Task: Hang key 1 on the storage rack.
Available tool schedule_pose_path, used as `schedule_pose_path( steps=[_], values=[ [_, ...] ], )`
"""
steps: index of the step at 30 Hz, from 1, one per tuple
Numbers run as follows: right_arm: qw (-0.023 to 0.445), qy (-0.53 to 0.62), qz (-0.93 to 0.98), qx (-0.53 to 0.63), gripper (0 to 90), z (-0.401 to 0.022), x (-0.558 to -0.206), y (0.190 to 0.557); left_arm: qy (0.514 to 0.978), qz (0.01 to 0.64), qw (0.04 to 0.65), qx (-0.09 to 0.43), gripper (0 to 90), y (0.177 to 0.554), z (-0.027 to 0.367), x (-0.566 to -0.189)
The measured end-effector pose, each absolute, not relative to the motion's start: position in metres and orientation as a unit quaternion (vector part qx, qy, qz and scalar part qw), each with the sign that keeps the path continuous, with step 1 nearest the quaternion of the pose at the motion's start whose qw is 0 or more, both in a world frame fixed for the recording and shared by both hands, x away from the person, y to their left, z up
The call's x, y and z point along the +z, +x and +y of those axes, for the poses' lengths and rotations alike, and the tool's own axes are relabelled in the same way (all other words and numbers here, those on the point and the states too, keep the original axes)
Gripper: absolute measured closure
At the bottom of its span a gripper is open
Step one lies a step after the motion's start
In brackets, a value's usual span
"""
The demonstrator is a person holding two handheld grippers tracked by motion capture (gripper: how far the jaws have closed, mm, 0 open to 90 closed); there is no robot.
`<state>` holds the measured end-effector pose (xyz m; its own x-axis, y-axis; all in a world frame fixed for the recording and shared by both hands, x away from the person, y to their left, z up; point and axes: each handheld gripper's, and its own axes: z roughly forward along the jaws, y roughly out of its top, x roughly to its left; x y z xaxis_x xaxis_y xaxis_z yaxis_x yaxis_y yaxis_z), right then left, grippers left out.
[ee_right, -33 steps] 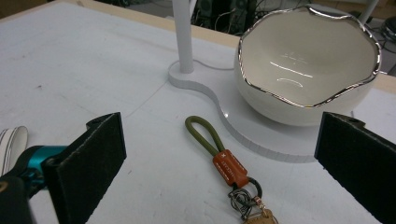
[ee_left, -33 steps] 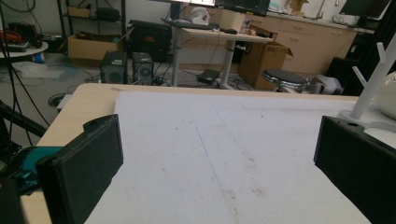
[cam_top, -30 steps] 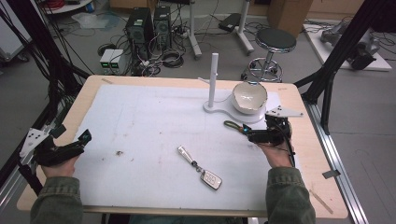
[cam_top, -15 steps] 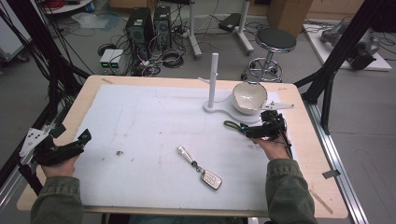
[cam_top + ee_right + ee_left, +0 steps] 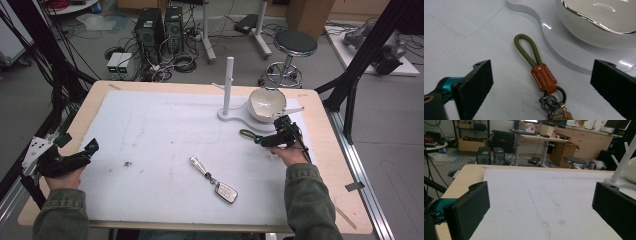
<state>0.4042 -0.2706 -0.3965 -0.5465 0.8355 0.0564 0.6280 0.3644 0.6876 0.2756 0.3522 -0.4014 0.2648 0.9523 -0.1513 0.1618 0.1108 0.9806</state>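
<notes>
**Inspector A:** Start with the largest items. The desk carries a white mat. On the far right part of the mat stands a white stand with an upright post, and a white bowl sits on its base.

**Inspector B:** Confirmed. Near the front centre lies a car key fob on a silver strap, apart from both grippers. The left gripper is held at the left edge of the desk, jaws wide apart with nothing between them; the left gripper view shows bare mat ahead.

**Inspector A:** And the right gripper?

**Inspector B:** Low over the mat, just in front of the stand's base. Its jaws are spread wide, gripping nothing. Between them, in the right gripper view, lies the key strap: an olive cord loop, flat on the mat just beside the base edge, touching neither jaw.

**Inspector A:** Any writing?

**Inspector B:** An orange leather tab clamps the cord. It bears a stamped cross and a short embossed word, too faint to read with certainty. Below it hang a black ring and small metal rings.
</notes>
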Motion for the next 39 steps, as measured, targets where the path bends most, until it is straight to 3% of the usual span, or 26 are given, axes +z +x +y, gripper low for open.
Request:
schedule_pose_path(
  steps=[10, 14, 29, 35, 39],
  values=[
    [0.134, 0.466, 0.818, 0.309, 7.2, -0.274, -0.407, 0.419, 0.564, 0.494, 0.559, 0.353, 1.7, 0.276, 0.353, -0.401],
    [0.112, 0.469, 0.822, 0.304, 16.8, -0.277, -0.412, 0.424, 0.564, 0.493, 0.56, 0.353, 1.7, 0.276, 0.352, -0.401],
    [0.102, 0.476, 0.825, 0.286, 29.3, -0.281, -0.425, 0.433, 0.568, 0.495, 0.557, 0.35, 1.7, 0.276, 0.353, -0.401],
    [0.091, 0.472, 0.828, 0.29, 40.3, -0.28, -0.426, 0.434, 0.569, 0.495, 0.556, 0.349, 1.8, 0.276, 0.352, -0.401],
    [0.081, 0.464, 0.831, 0.297, 54.7, -0.281, -0.426, 0.435, 0.569, 0.495, 0.556, 0.348, 1.8, 0.277, 0.352, -0.402]
  ],
)
